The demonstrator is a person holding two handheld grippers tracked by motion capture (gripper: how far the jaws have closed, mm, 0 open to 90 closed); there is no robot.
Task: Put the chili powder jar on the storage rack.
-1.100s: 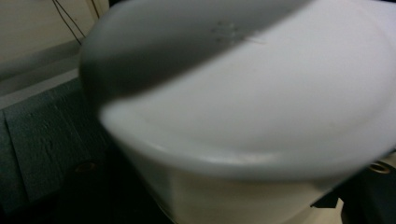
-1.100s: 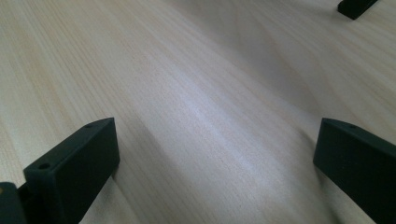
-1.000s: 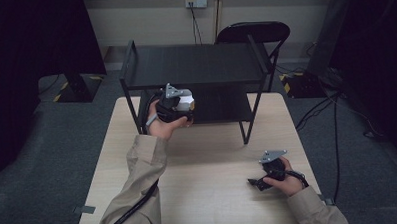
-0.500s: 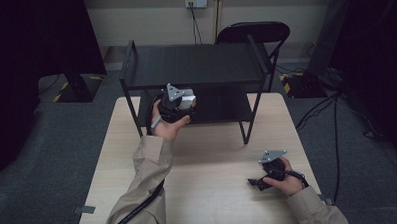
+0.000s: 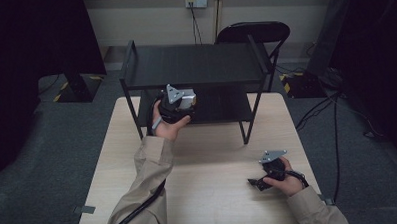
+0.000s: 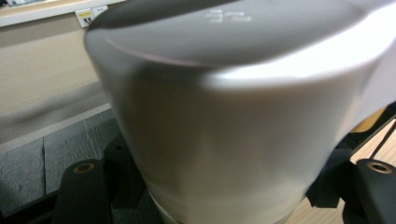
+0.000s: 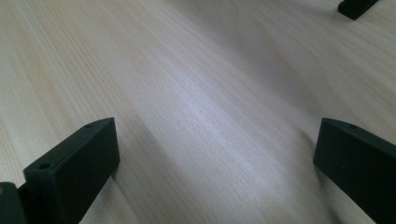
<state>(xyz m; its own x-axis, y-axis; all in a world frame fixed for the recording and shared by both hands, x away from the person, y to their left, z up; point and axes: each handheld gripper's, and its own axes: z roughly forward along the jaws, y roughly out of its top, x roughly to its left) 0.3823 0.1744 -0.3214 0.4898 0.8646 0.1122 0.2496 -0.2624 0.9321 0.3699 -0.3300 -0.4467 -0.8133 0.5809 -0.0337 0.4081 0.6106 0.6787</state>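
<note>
White and glossy, a cup-like container [image 6: 243, 116] sits pinched between the jaws of the left hand-held gripper [image 5: 179, 105], raised at the front edge of the black 2-tier shelf [image 5: 195, 64] toward 11 o'clock on the tabletop [image 5: 213, 156]. At 4 o'clock, the right hand-held gripper [image 5: 268, 174] rests low, jaws spread over bare wood.

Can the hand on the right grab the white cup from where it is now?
Probably not. The white cup is already clamped in the left gripper by the shelf, while the right gripper rests open, far across the table.
</note>
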